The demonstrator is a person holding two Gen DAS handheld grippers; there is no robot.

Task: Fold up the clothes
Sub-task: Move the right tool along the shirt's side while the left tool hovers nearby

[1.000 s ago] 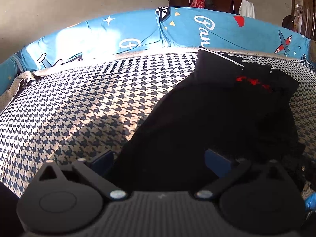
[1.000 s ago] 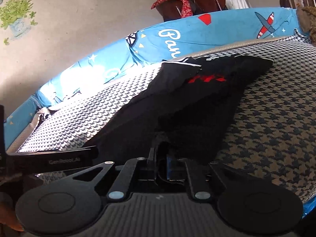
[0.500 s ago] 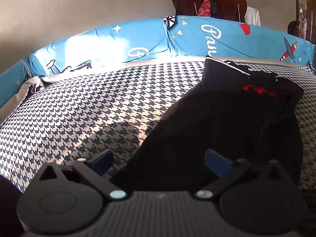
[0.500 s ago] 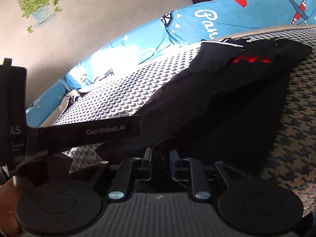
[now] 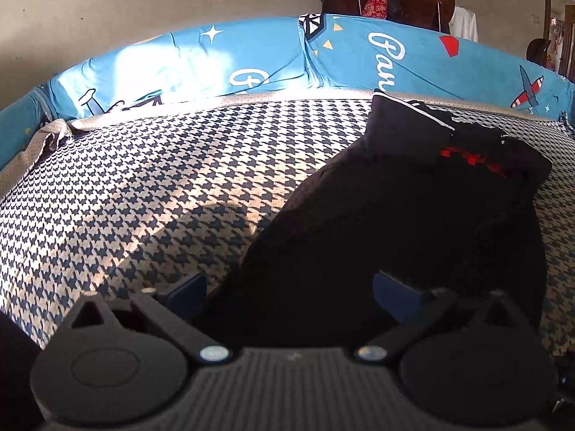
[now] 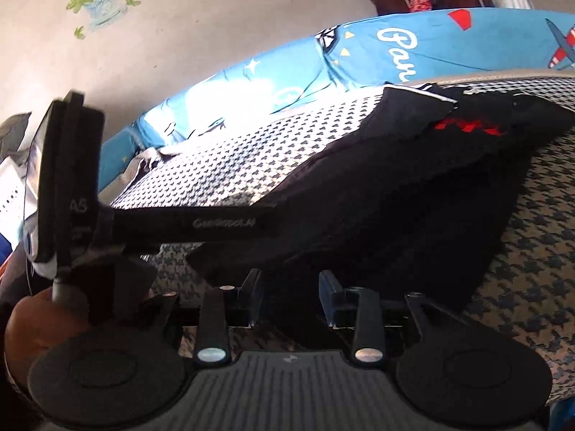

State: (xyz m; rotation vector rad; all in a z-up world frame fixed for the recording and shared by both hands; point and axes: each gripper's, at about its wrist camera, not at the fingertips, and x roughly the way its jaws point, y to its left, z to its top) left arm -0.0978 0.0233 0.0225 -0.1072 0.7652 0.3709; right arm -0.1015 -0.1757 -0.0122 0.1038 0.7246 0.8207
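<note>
Right now the black garment [image 5: 413, 222] sprawls on the houndstooth bed [image 5: 151, 194], stretching toward 1 o'clock so its near hem lies in reach. Both the left claw [image 5: 289, 287] and right claw [image 6: 290, 289] gape apart, holding nothing. Bare bed lies toward 10 o'clock; blue bolster [image 5: 251, 64] bounds the far edge.

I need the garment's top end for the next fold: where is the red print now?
The red print sits at the black garment's far end, right of centre in both views, near the blue cartoon sheet.
</note>
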